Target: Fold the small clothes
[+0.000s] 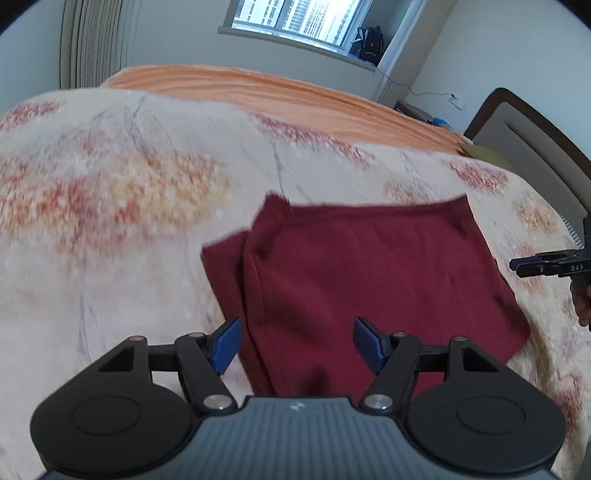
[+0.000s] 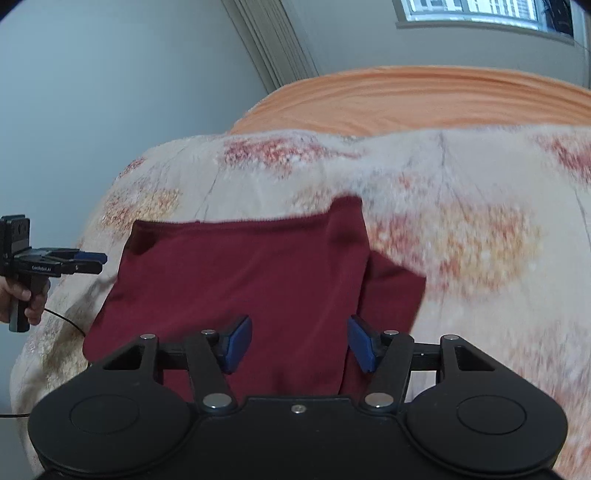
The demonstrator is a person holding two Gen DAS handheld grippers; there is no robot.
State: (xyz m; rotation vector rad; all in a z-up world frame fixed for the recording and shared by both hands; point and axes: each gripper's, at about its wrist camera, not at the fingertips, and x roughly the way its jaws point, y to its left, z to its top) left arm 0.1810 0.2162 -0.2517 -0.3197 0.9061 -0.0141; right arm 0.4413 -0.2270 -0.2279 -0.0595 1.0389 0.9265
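A dark red garment (image 1: 369, 266) lies folded flat on the floral blanket (image 1: 110, 184); one folded layer pokes out along its left side. My left gripper (image 1: 297, 343) hovers over the garment's near edge, open, with nothing pressed between its blue pads. In the right wrist view the same garment (image 2: 240, 273) lies below my right gripper (image 2: 299, 341), which is also open and empty. Each gripper shows in the other's view: the right one (image 1: 524, 266) at the far right edge, the left one (image 2: 92, 260) at the far left, held by a hand.
The blanket covers a bed with an orange sheet (image 1: 258, 85) beyond it. A padded headboard (image 1: 535, 147) stands at the right, and a curtain (image 1: 92, 40) and a window (image 1: 303, 18) line the back wall. A thin cable (image 2: 66, 321) trails from the left gripper.
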